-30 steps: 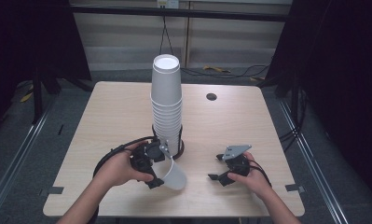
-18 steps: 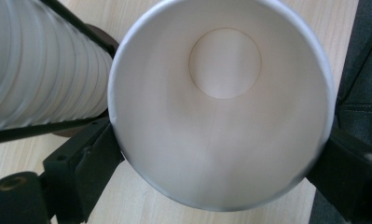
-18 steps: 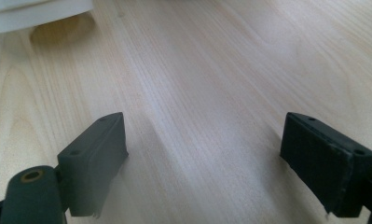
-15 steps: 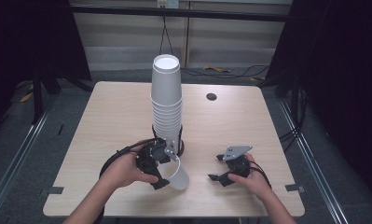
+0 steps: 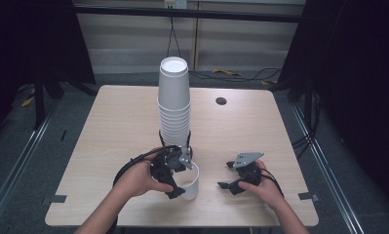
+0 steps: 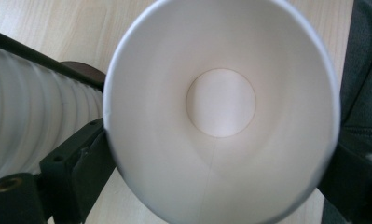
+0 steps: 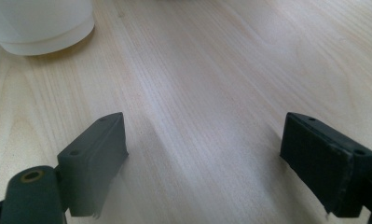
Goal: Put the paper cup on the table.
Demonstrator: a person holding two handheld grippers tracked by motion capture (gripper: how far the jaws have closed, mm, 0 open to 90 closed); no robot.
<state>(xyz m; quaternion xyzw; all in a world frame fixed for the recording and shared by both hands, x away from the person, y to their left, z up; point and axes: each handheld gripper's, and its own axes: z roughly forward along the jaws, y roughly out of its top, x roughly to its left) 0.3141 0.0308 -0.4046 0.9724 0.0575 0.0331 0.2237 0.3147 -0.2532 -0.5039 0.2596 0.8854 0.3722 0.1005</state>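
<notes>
High view showed left tongs (image 5: 178,181) pinching a paper cup (image 5: 191,183); right tongs (image 5: 229,175) lay spread beside. A gentle squeeze would likely avoid crushing it.

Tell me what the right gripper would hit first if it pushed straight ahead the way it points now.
Probably nothing at once: the right gripper, jaws open, looks along bare table. The single cup sits off to the left of that line. Depth further on is unclear.
</notes>
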